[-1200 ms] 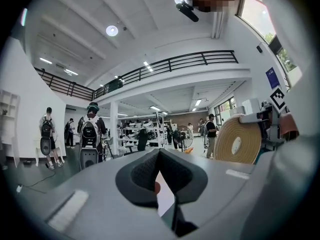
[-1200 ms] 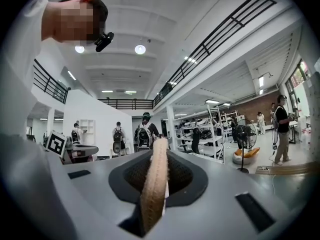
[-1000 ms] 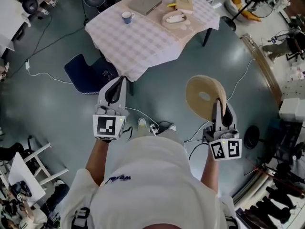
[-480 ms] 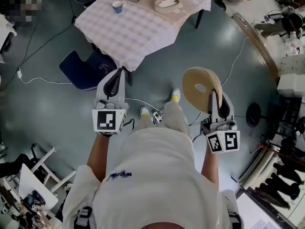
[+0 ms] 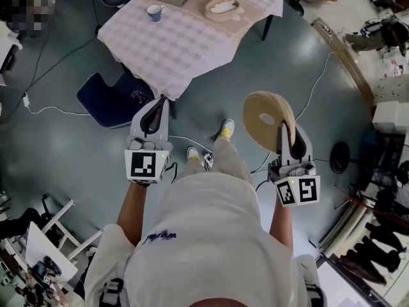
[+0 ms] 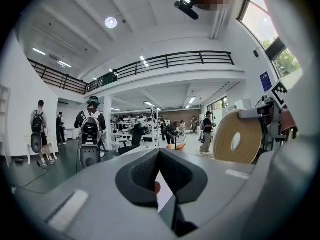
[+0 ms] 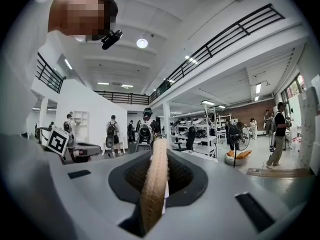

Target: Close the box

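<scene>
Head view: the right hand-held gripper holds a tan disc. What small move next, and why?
Probably step forward, carrying the tan disc toward the checked table: the right hand-held gripper grips its edge, and the round tan container lies there, far ahead.

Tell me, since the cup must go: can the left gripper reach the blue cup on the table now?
Probably not. The left gripper hangs over the floor short of the table, and the cup stands far in from the near edge; a step closer is needed.

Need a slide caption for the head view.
Person stands short of the checked table, right claw gripping a tan disc by its rim, left claw empty.
</scene>
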`<state>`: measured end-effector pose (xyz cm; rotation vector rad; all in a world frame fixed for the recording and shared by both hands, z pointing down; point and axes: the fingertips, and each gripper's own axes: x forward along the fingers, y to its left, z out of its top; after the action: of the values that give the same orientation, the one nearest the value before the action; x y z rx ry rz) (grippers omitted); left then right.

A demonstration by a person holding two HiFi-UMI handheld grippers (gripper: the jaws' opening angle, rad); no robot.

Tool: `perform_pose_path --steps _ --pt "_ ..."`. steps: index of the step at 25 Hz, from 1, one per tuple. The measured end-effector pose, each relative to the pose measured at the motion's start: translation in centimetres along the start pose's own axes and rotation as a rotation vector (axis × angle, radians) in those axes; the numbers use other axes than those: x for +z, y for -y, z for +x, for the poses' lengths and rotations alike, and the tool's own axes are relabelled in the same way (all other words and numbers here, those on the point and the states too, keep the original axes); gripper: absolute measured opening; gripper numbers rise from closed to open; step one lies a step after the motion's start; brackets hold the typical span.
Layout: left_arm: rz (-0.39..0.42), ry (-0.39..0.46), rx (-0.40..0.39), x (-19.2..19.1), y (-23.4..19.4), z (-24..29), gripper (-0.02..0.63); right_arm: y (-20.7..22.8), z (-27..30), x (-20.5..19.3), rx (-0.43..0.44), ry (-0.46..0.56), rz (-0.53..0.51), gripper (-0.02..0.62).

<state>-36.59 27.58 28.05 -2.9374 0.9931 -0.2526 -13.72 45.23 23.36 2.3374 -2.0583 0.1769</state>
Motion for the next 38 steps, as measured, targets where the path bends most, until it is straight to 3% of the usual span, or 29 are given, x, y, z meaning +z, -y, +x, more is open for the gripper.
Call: perform_pose_path --steps 7,11,21,29,38 --pt "0.017 -0.035 0.009 -0.3 1.2 6.6 0.001 4.7 4.7 -0.6 0.045 -0.011 0.014 0.057" --pt "-0.014 -0.071 0.028 -1.0 2.2 12.1 0.001 7.7 7.8 -0.3 0.100 -0.018 -0.020 0.057" --pt "0.019 -0.098 0.043 1.4 7.2 23.3 0.002 18.8 13.4 0.2 0.157 -0.003 0.027 0.057" --pt "0.027 -0.136 0.085 1.6 9.5 26.7 0.002 23.7 16.3 0.4 0.204 0.012 0.059 0.057" --pt "0.024 -0.155 0.128 1.0 8.7 29.5 0.002 24.9 20.5 -0.1 0.267 0.008 0.067 0.057"
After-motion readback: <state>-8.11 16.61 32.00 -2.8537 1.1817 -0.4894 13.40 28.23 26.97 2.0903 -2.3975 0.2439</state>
